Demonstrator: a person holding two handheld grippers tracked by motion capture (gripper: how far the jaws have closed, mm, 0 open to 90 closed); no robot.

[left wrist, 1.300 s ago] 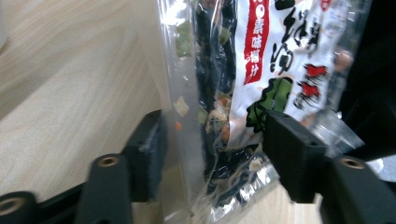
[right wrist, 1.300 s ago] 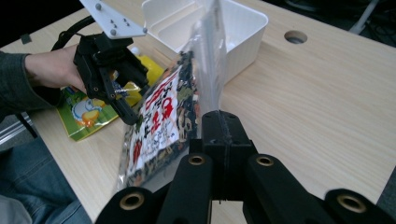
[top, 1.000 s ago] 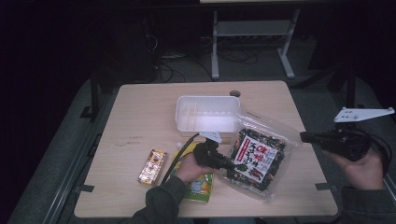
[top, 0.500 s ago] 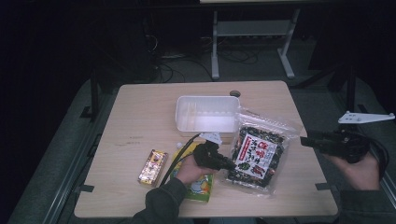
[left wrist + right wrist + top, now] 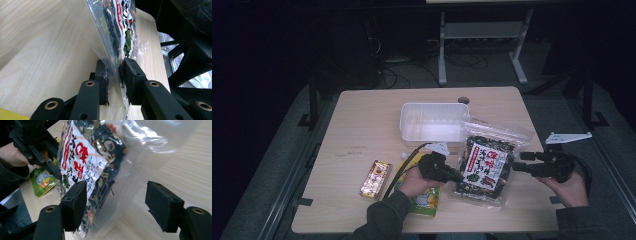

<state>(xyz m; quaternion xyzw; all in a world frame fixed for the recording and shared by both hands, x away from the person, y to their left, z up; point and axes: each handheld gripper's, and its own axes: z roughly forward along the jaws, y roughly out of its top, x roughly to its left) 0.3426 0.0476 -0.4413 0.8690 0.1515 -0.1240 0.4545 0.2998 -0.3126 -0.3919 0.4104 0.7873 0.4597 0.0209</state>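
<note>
On table [image 5: 362, 125], snack bag [image 5: 487, 162] edge pinched

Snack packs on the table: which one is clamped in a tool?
The clear seaweed bag with the red-and-white label, pinched by the left tool; the others lie untouched.

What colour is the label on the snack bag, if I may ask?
White label with red characters; clearest in the right gripper view.

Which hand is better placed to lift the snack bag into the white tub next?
Left, probably. The left claw is already shut on the snack bag at its edge, beside the white tub. The right claw stands open around the bag's other side, its jaws having just opened.
</note>
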